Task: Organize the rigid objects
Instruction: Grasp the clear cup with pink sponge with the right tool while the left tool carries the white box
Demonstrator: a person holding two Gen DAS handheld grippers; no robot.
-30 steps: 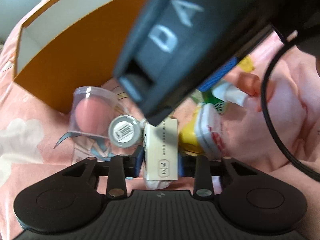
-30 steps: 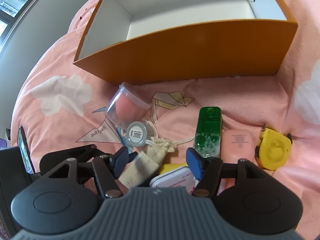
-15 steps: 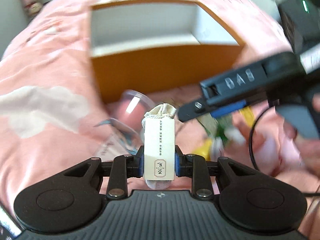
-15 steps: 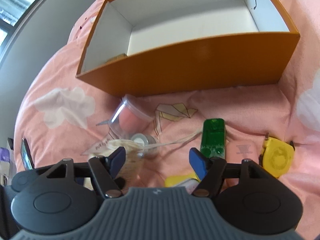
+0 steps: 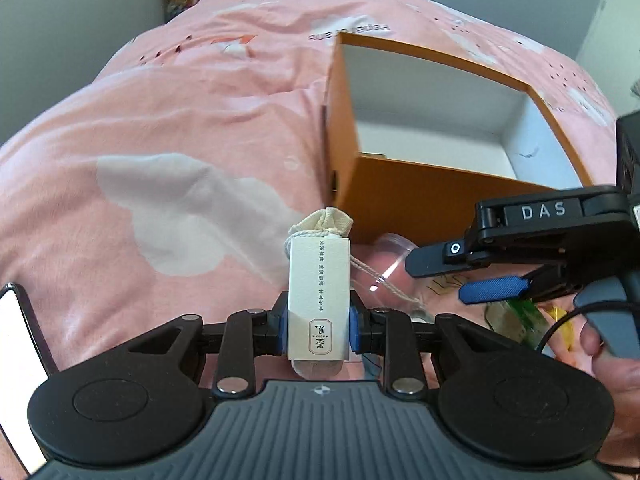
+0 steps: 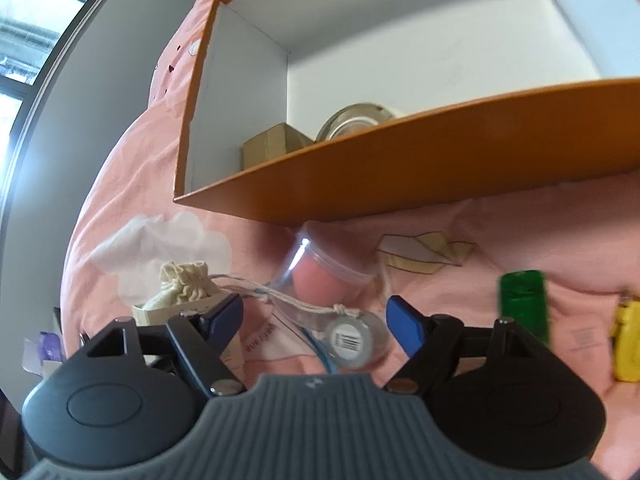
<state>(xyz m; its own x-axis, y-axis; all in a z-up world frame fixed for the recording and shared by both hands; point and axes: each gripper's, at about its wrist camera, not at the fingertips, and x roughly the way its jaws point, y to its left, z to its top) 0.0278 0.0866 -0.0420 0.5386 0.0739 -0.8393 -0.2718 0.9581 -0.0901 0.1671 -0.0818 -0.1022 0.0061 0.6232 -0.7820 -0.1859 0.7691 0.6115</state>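
Up close in the left wrist view, the left gripper (image 5: 318,326) is clamped on a cloth pouch (image 5: 319,284) wrapped in a white paper sleeve, its gathered cream top sticking out ahead of the fingertips and its drawstring trailing off to the right. Ahead and to the right sits the orange box (image 5: 440,196), open-topped with white inner walls, on the pink bedspread (image 5: 180,140). The right gripper (image 5: 492,290) comes in from the right side, and a clear plastic cup (image 5: 390,260) lies between it and the pouch. From the right wrist view, the right gripper (image 6: 316,318) is spread wide with nothing between its blue pads. Just ahead lie a small round tin (image 6: 352,340) and the clear cup (image 6: 328,272); the pouch (image 6: 184,286) is off to the left, a green case (image 6: 524,300) and a yellow tape measure (image 6: 626,344) to the right. Beyond stands the orange box (image 6: 420,168), holding a small cardboard carton (image 6: 274,146) and a metal lid (image 6: 354,120).
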